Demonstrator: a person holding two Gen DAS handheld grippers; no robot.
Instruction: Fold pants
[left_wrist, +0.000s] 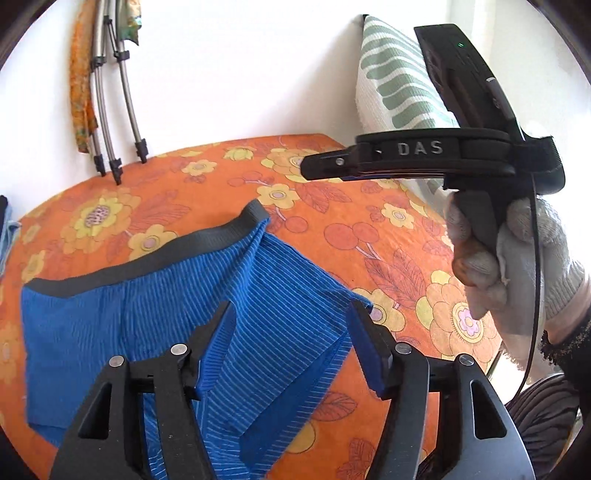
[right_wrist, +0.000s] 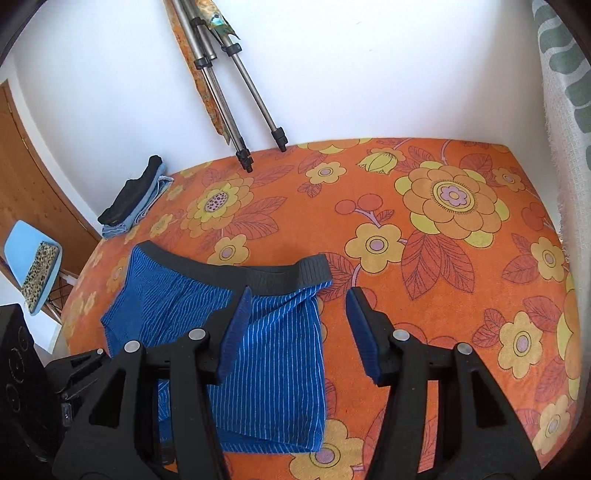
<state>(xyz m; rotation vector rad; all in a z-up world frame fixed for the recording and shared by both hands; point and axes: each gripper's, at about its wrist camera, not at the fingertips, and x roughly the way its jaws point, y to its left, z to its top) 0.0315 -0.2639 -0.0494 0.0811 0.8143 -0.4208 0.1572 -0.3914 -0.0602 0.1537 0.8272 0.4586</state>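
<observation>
Blue striped pants (left_wrist: 155, 325) with a dark grey waistband (left_wrist: 147, 254) lie on the orange flowered table (left_wrist: 369, 236). Their right side is folded over toward the middle. My left gripper (left_wrist: 291, 336) is open and empty above the folded part. My right gripper, seen from the side in the left wrist view (left_wrist: 314, 166), is held in a gloved hand above the table, right of the pants. In the right wrist view the pants (right_wrist: 258, 350) lie below my open, empty right gripper (right_wrist: 297, 317), whose left finger (right_wrist: 236, 325) is over the cloth.
Tripod legs (right_wrist: 255, 122) lean on the white wall at the table's back. A small pile of dark and light-blue clothes (right_wrist: 133, 199) sits at the table's back left. A green-patterned cushion (left_wrist: 399, 81) stands at the right. A blue chair (right_wrist: 29, 258) is left of the table.
</observation>
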